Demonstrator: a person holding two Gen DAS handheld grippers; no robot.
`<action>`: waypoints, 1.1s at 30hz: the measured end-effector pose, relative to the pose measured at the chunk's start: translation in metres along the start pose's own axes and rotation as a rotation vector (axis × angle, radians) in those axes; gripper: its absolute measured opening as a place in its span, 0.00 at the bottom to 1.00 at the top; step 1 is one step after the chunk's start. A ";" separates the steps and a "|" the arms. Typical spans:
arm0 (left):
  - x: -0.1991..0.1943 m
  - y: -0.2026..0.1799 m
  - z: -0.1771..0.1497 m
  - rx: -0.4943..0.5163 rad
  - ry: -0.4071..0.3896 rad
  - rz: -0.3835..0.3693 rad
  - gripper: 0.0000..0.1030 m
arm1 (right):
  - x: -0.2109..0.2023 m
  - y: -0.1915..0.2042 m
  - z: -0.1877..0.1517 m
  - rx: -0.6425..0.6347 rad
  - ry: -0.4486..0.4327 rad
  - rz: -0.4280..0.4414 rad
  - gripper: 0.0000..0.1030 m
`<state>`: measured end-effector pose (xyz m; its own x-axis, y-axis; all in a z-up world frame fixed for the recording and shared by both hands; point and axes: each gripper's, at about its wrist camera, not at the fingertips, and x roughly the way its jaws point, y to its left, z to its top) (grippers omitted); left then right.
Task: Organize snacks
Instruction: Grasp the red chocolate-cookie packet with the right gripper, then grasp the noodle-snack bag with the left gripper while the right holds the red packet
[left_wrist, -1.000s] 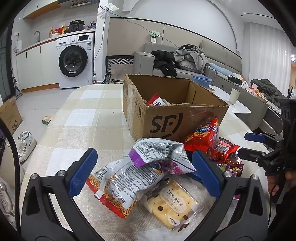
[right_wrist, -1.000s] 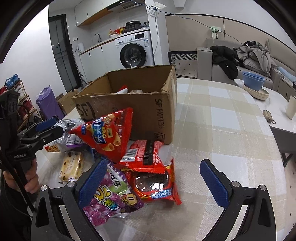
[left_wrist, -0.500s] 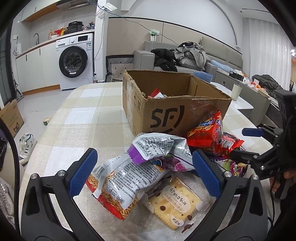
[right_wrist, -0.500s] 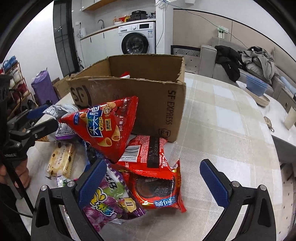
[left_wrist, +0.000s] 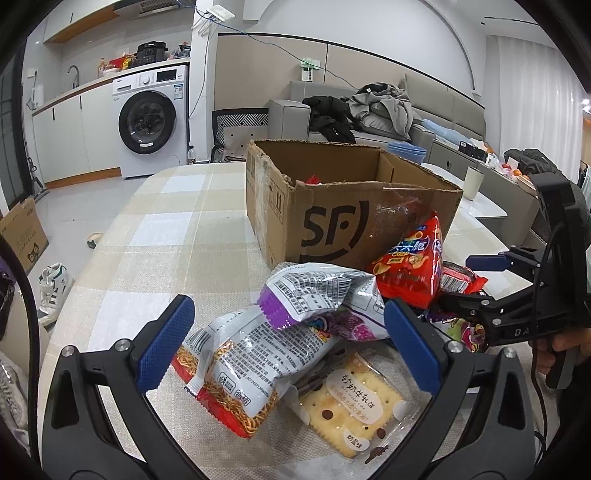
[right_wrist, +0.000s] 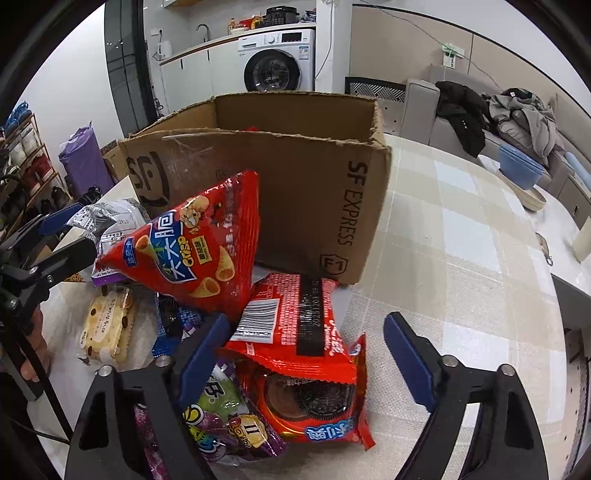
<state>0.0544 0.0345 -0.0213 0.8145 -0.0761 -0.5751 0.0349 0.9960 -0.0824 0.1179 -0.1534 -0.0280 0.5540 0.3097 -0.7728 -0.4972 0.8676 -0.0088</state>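
Checked table: one box, six snack packs, left claw apart, right claw apart, closing around cookie pack.

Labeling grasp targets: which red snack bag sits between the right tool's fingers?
The red cookie bag, lying flat with chocolate sandwich cookies pictured, sits inside the right tool, whose jaws have just been closing. The red crisp bag leans against the cardboard box, farther off.

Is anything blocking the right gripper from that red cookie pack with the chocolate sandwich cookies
Nothing visible does. The right gripper, whose jaws have just been closing, straddles the red cookie pack with pads not yet pressing. The red Crisp bag leans on the pack's far end, against the cardboard box.
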 end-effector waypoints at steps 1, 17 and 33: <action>0.000 0.001 -0.001 0.002 -0.001 0.000 0.99 | 0.003 0.001 0.001 -0.002 0.009 0.008 0.77; -0.001 0.001 -0.002 0.005 -0.003 0.001 0.99 | -0.015 -0.005 -0.012 -0.004 -0.065 0.033 0.40; -0.016 0.005 -0.011 0.029 0.017 -0.025 0.99 | -0.072 0.001 -0.038 0.046 -0.271 0.051 0.40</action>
<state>0.0350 0.0401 -0.0212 0.8034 -0.1011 -0.5867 0.0719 0.9947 -0.0730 0.0519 -0.1896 0.0038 0.6908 0.4404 -0.5734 -0.5013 0.8632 0.0591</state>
